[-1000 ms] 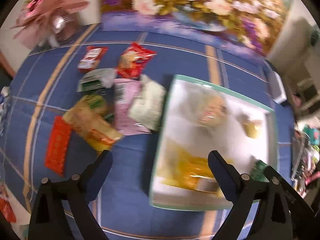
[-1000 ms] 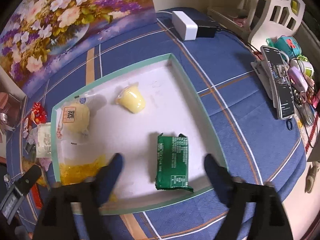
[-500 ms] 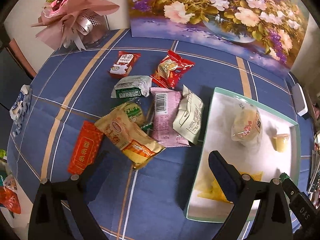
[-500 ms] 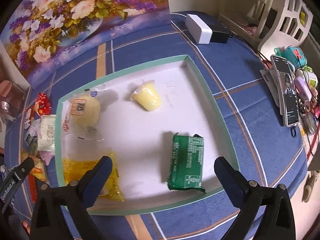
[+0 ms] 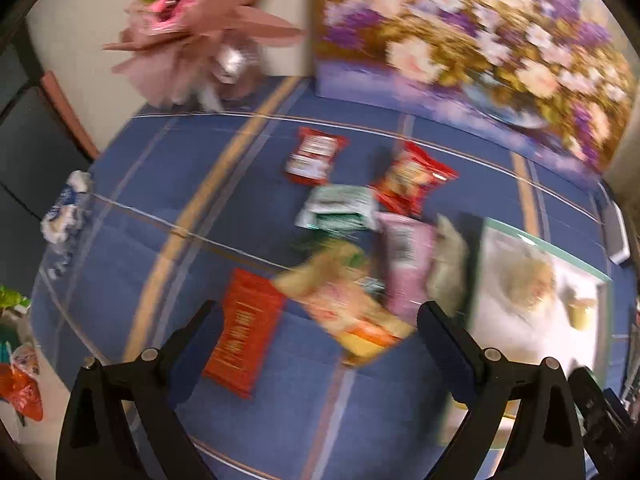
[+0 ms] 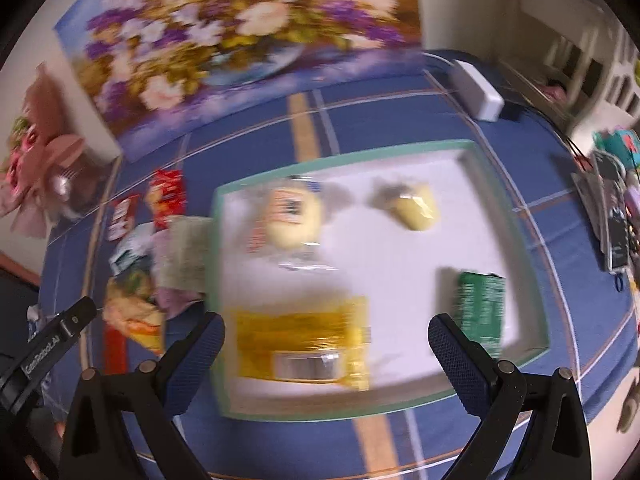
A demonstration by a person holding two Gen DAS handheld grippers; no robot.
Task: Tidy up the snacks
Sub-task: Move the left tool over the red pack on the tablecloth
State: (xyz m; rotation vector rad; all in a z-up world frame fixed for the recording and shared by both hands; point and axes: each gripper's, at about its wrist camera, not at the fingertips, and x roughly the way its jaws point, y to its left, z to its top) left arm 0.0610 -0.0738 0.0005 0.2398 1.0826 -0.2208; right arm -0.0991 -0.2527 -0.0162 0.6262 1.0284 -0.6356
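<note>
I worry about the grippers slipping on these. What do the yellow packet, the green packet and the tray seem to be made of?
The yellow packet looks like glossy plastic film, with a clear shiny window. The green packet seems a duller printed plastic or foil wrapper; blur leaves that open. The tray looks like matte cardboard, white inside with a thin mint rim, though it may be plastic.

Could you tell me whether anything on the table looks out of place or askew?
Yes: beside the tray, the loose snacks lie in an untidy overlapping heap. The pink packet overlaps the yellow bag, and a pale packet lies right against the tray's left wall. Nothing looks spilled or torn, though blur hides detail.
</note>
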